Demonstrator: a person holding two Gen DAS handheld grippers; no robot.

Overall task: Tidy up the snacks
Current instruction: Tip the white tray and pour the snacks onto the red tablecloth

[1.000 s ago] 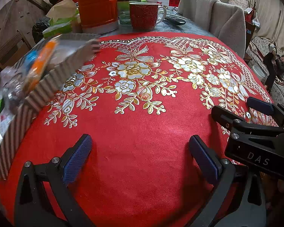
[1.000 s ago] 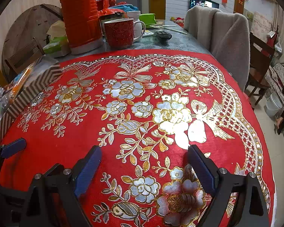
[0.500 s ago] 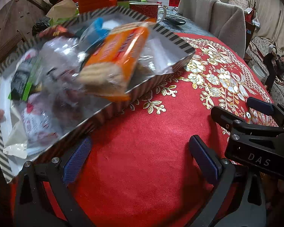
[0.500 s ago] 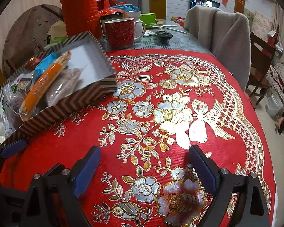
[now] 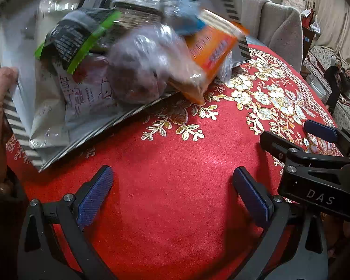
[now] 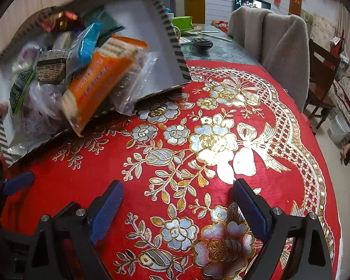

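A striped cardboard tray (image 6: 165, 23) tilted, orange cracker packet (image 6: 98, 86) overhanging its edge; red embroidered tablecloth (image 6: 198, 140) lay bare ahead of both gaping, empty tongs (image 5: 172, 193) (image 6: 177, 203).

"DAS" stands in pale letters on the black body of the right gripper (image 5: 319, 182). The white snack packet (image 5: 86, 93) carries handwritten-style Chinese characters, and the orange cracker pack (image 5: 212, 49) blurred, unreadable print.
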